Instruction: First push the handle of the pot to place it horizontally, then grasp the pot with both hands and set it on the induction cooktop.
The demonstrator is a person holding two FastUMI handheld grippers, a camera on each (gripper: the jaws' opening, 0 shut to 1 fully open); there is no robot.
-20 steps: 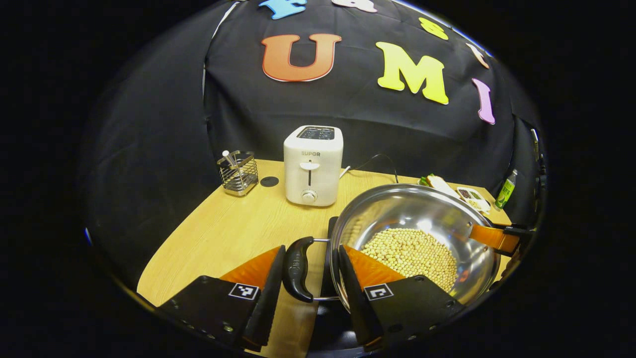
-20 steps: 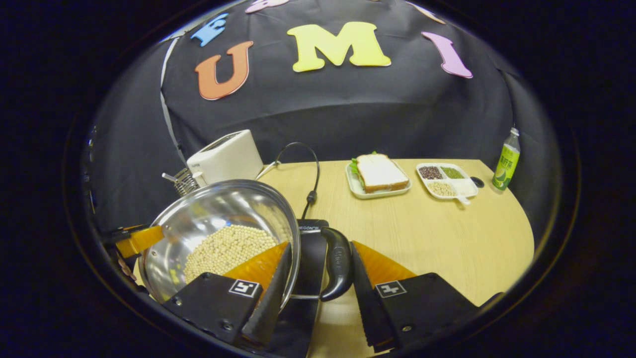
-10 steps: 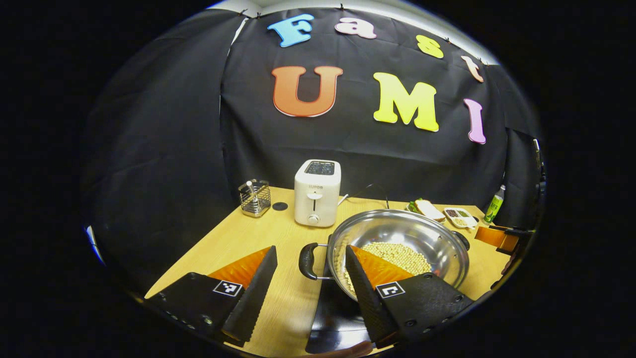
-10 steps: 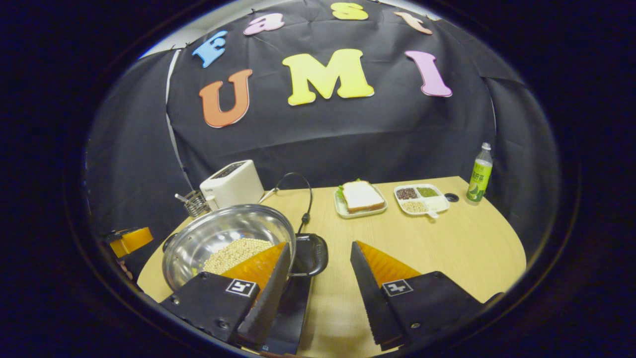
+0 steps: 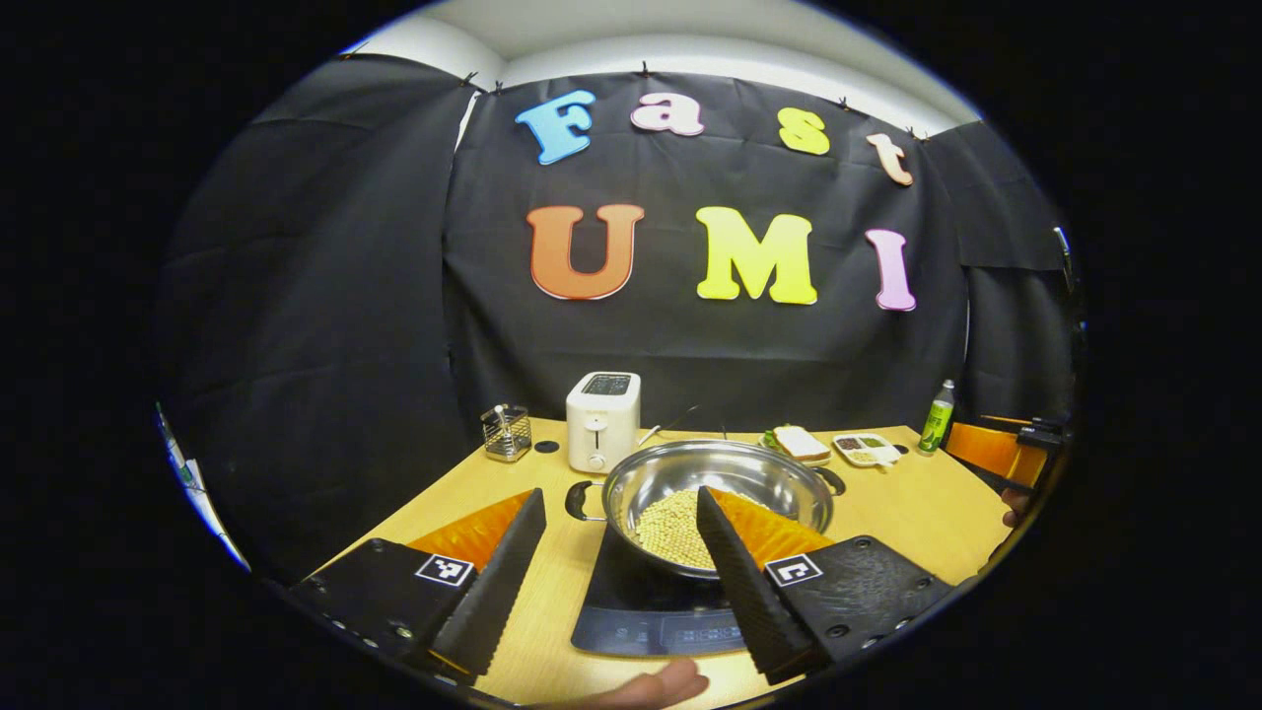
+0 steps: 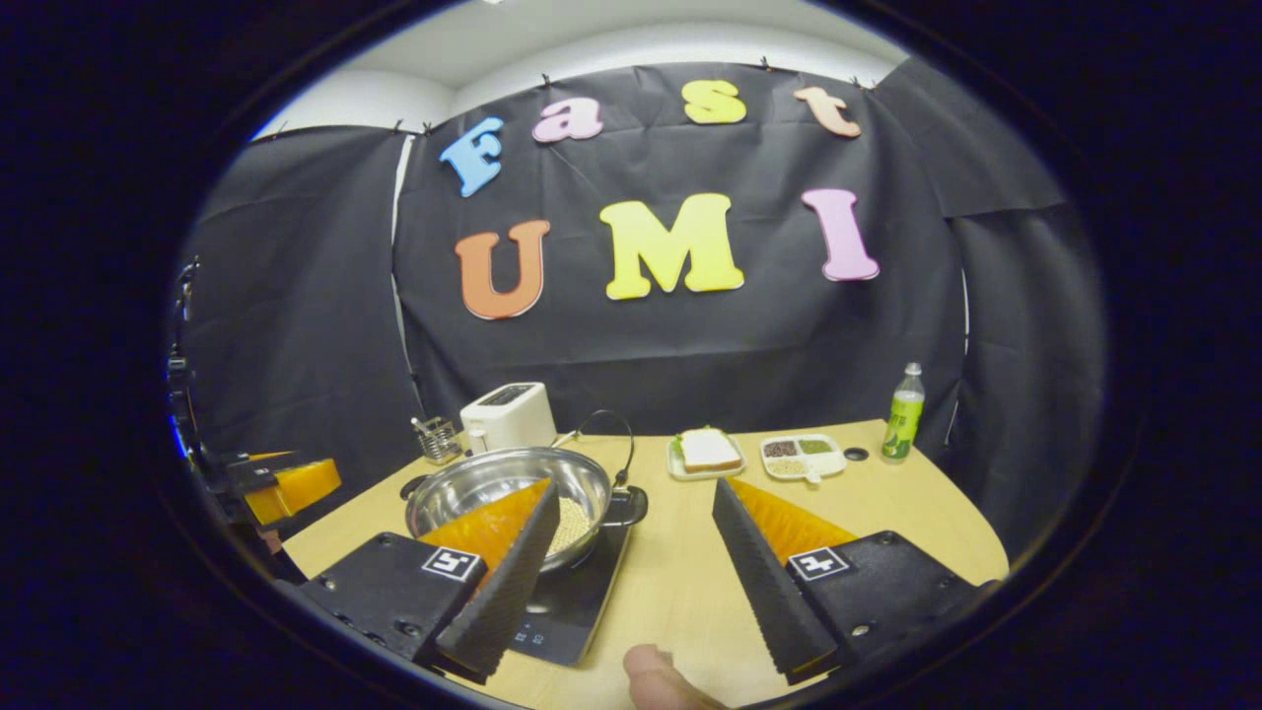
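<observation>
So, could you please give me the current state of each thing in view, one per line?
pot: upright on the induction cooktop, holding pale beans, handles free
induction cooktop: flat on the table, pot on it
left gripper: open, clear of the pot
right gripper: open, holding nothing
toaster: upright, slots empty
bottle: upright, capped

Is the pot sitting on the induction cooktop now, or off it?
On it. The pot rests upright on the induction cooktop, beans inside; both grippers are open and clear of its handles.

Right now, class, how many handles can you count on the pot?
2: a left handle and a right handle on opposite sides of the pot, which sits on the cooktop.
</observation>
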